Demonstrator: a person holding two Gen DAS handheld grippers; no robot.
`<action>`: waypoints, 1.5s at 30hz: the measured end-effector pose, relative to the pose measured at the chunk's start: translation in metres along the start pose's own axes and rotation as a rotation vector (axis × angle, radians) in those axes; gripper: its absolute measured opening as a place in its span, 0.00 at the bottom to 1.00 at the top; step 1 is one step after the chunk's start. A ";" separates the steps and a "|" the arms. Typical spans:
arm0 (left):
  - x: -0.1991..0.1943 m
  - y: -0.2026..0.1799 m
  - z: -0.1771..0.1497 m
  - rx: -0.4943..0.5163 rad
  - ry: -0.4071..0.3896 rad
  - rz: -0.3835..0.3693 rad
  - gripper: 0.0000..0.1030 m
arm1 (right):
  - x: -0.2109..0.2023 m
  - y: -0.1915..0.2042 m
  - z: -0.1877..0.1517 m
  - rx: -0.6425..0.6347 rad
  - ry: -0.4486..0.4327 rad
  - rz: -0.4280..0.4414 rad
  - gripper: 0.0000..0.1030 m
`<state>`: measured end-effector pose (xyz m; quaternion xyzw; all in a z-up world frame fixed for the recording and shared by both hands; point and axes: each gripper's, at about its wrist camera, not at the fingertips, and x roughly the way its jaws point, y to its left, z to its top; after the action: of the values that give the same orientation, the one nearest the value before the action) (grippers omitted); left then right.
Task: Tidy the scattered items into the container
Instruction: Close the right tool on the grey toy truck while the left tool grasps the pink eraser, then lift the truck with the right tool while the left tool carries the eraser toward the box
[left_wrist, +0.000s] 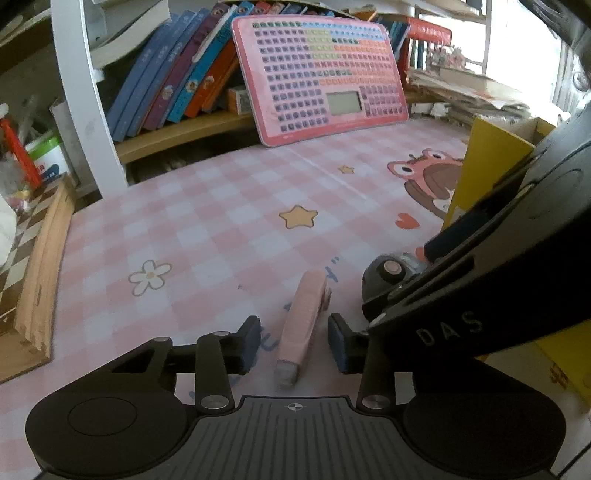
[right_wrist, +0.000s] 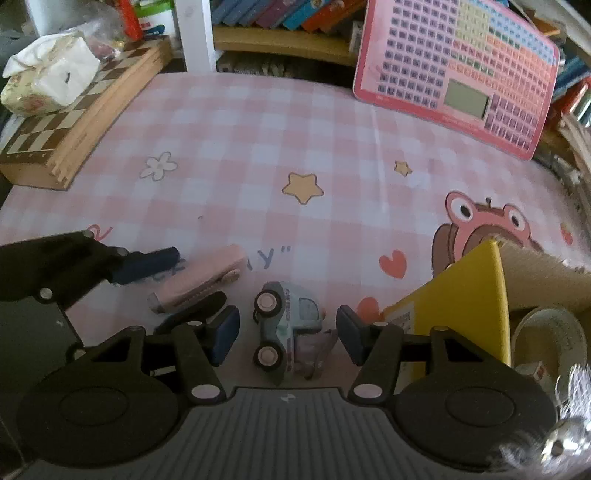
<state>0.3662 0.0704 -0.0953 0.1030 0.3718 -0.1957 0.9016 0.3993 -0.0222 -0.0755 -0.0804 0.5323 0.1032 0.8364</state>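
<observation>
The left gripper (left_wrist: 291, 341) straddles a pink utility knife (left_wrist: 301, 321) lying flat on the checked pink tabletop mat (left_wrist: 207, 229), near the mat's near edge; its blue pads stand apart from the knife on both sides, so the jaws are open around it, not pressing. Just to the right, the right gripper (right_wrist: 288, 334) straddles a small pale-blue toy car (right_wrist: 286, 325) tipped on its side, wheels toward the left pad, and these jaws are likewise open with gaps on each side. The two grippers crowd each other: the right one's body overlaps the left one's right finger. A yellow cardboard box (right_wrist: 465, 295), open-topped, stands at the mat's right edge just beside the car. Along the far edge lean a pink keyboard toy (left_wrist: 321, 77) and a row of books (left_wrist: 173, 74); a wooden chessboard box (right_wrist: 74, 114) sits at the left edge, well apart.
</observation>
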 end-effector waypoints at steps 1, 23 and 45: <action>0.000 0.001 0.000 -0.010 0.001 -0.002 0.34 | 0.002 -0.001 0.000 0.012 0.006 0.007 0.53; -0.062 0.019 -0.025 -0.191 -0.034 0.021 0.13 | -0.042 -0.004 -0.010 0.057 -0.113 0.205 0.41; -0.218 -0.003 -0.077 -0.423 -0.205 -0.037 0.13 | -0.143 -0.002 -0.113 -0.062 -0.214 0.281 0.41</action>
<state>0.1751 0.1538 0.0051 -0.1153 0.3130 -0.1392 0.9324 0.2423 -0.0642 0.0066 -0.0195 0.4429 0.2432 0.8627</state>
